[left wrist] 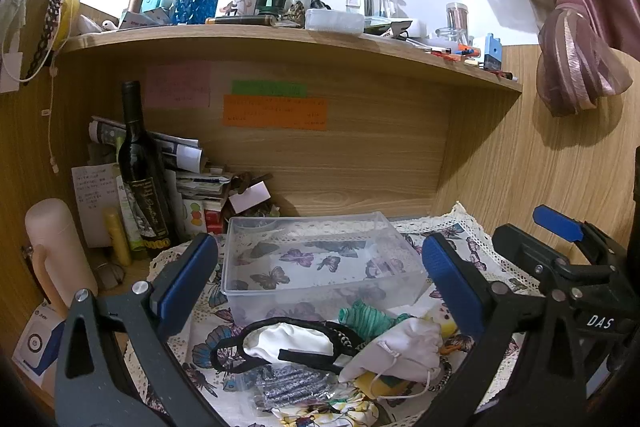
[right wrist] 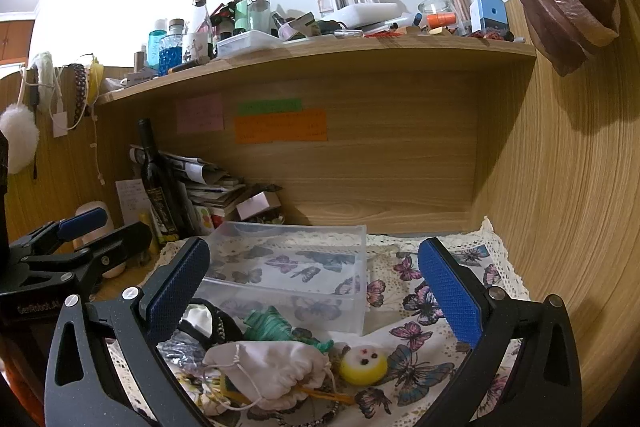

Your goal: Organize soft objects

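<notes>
A clear plastic box [left wrist: 320,259] stands empty on a butterfly-print cloth [right wrist: 424,307]. In front of it lies a pile of soft things: a white drawstring pouch [left wrist: 404,351] [right wrist: 268,367], a green ribbed scrunchie [left wrist: 368,319] [right wrist: 272,325], a black-edged white eye mask [left wrist: 288,343], a silvery glitter piece [left wrist: 288,385] and a yellow round plush [right wrist: 364,363]. My left gripper [left wrist: 320,287] is open above the pile, empty. My right gripper [right wrist: 316,287] is open over the same pile, empty; it also shows in the left wrist view [left wrist: 560,247].
A dark wine bottle [left wrist: 142,179], stacked papers [left wrist: 192,171] and a pink flask [left wrist: 56,251] crowd the left of the wooden alcove. A cluttered shelf [left wrist: 280,39] hangs above. A wood wall and tied curtain [left wrist: 576,59] bound the right.
</notes>
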`<state>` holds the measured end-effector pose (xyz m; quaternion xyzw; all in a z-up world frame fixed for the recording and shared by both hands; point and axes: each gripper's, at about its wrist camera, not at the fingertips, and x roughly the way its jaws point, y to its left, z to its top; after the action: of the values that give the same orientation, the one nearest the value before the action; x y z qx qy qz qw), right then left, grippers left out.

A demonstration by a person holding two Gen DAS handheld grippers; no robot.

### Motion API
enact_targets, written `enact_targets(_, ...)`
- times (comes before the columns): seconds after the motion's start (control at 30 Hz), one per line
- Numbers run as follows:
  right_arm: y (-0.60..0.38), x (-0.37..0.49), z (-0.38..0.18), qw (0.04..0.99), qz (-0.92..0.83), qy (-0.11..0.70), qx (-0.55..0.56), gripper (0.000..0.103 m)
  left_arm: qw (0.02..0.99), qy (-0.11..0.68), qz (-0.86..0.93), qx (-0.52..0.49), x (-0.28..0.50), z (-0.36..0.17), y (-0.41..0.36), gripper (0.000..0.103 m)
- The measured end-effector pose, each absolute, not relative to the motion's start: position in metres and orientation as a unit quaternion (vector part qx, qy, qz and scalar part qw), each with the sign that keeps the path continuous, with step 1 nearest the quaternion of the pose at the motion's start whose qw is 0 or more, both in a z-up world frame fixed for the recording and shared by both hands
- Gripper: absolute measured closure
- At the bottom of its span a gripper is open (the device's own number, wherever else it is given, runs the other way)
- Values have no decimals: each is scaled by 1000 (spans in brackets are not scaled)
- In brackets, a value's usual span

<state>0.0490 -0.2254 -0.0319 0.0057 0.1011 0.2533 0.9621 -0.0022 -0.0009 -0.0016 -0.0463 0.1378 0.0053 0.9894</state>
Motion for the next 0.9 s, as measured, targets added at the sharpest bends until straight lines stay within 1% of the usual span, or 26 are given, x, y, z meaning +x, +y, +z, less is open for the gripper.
enact_targets(0.9, -224, 49, -31, 962, 254, 102, 4, 0, 990, 132, 3, -42, -7, -2, -8, 0)
